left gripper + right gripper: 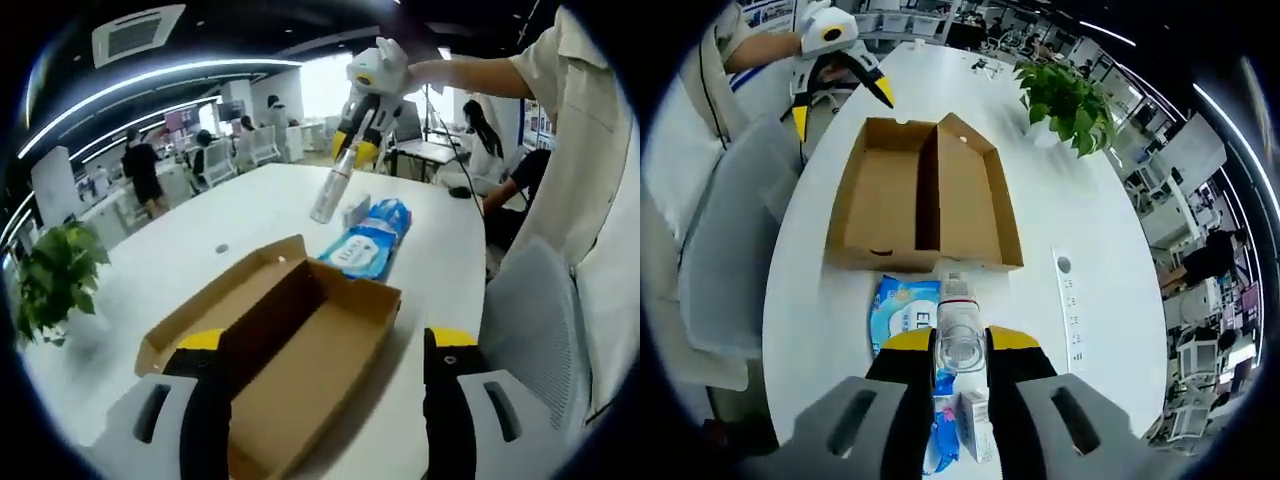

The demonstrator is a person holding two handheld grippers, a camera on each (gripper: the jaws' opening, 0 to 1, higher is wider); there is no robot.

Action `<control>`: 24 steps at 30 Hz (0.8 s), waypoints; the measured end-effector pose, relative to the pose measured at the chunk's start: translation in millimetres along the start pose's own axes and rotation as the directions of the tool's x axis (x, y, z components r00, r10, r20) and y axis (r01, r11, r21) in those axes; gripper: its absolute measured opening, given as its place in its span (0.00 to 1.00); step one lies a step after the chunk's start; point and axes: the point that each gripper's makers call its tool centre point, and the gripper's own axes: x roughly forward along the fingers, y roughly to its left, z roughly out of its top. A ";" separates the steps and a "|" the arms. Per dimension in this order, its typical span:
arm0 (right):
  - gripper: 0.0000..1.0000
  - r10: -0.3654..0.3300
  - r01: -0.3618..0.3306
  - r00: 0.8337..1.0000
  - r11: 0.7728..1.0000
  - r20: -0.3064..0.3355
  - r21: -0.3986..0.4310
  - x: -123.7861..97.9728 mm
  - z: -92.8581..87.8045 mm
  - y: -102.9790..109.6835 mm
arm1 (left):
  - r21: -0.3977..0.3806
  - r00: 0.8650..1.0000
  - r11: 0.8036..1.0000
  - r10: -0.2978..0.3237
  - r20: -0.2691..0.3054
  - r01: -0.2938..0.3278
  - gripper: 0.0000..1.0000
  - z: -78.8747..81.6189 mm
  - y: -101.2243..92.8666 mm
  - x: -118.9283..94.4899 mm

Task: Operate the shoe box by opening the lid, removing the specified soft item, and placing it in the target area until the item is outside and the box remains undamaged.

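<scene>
The right gripper (pixel 960 345) holds a clear plastic tube (pixel 958 335) above the white tabletop (pixel 1080 200) and should lower it gently beside the blue soft pack (pixel 902 312), while the left gripper (pixel 325 385) waits wide by the open brown cardboard box (pixel 925 195).

My shoe box (pixel 925 195) is plain brown cardboard, darker in the shaded half. Surface (pixel 1080 230) white. Soft pack (pixel 368 240) blue w/ white label panel. Bottle (pixel 960 330) clear, red band nr top. Both my hand-held grippers: grey-white bodies, black jaws, yellow tips. Plant (pixel 1065 95) green. Chair (pixel 535 300) pale grey.
</scene>
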 end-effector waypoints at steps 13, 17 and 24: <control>0.16 0.068 -0.074 0.986 0.997 -0.155 -0.033 34.0 -24.6 -21.2 | -0.064 0.998 0.996 0.063 0.007 -0.062 0.95 -11.2 7.9 -17.2; 0.16 0.089 -0.110 0.967 0.991 -0.239 -0.075 44.4 -35.7 -23.4 | -0.073 0.998 0.995 0.062 0.009 -0.061 1.00 -13.8 6.4 -22.3; 0.16 0.118 -0.166 0.934 0.979 -0.338 -0.118 62.4 -57.2 -30.4 | -0.101 0.996 0.991 0.090 0.002 -0.089 1.00 -20.7 8.2 -30.6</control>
